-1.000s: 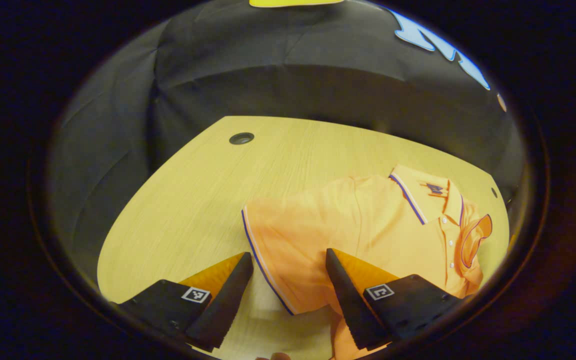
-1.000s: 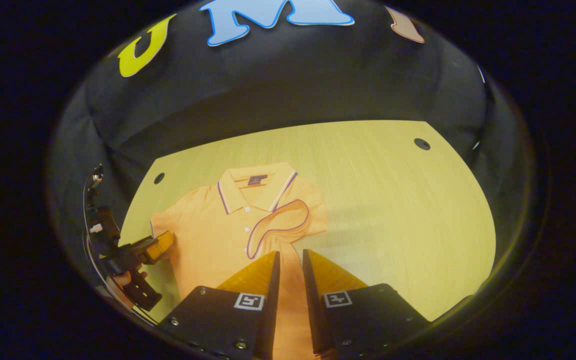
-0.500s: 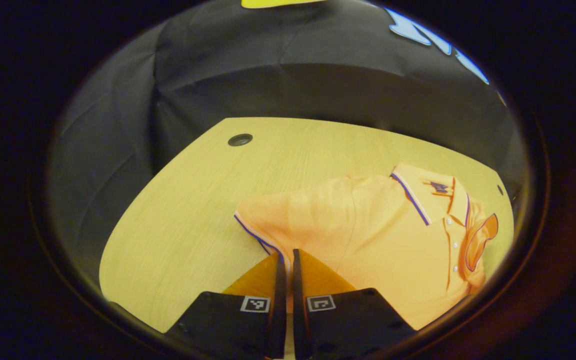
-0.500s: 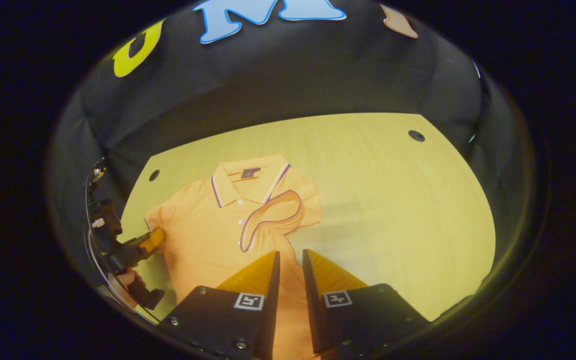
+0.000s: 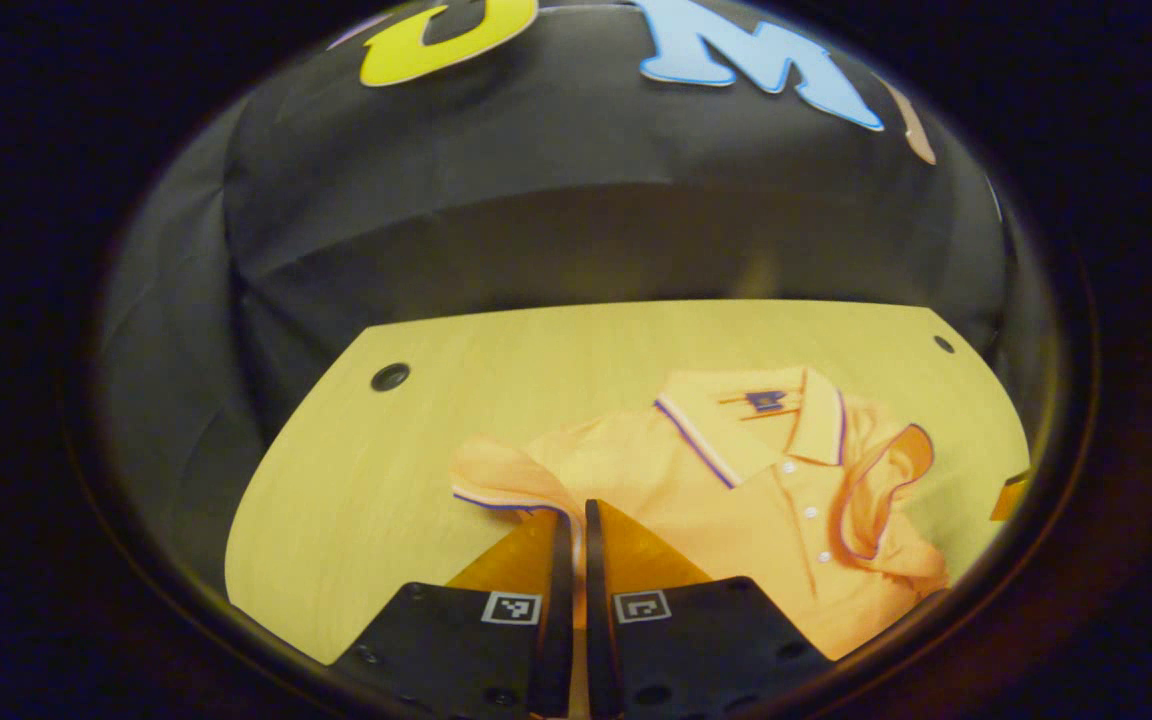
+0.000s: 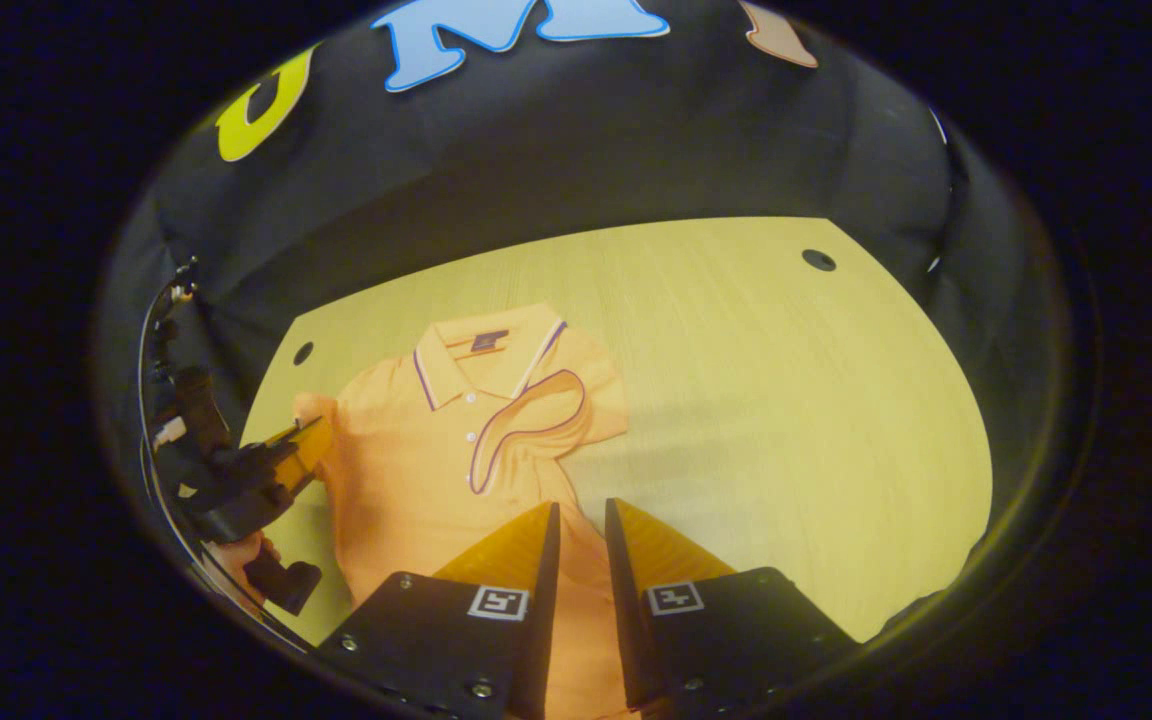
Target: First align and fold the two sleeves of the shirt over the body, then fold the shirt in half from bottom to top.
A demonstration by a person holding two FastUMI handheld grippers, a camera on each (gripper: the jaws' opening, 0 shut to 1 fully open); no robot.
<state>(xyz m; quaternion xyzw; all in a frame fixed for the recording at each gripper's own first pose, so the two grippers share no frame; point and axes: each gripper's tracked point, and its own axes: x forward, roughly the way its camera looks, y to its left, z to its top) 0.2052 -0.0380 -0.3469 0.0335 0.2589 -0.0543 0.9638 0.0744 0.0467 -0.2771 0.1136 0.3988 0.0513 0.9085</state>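
Left gripper (image 5: 570, 512) has its jaws pinched on the shirt's (image 5: 736, 500) sleeve (image 5: 496, 480), mid-frame on the counter (image 5: 356, 500), probably to fold it inward, while right gripper (image 6: 581, 515) jaws look narrow over the hem.

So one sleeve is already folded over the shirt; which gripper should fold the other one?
The left gripper, probably. It is shut on the unfolded sleeve and lifting its cuff. The right gripper sits near the shirt's lower part, away from that sleeve.

Place: recording booth
Walls: creased black cloth wall (image 5: 576, 220) behind and beside
Surface: pale wooden bench (image 6: 786, 400) with round cable holes (image 6: 819, 260)
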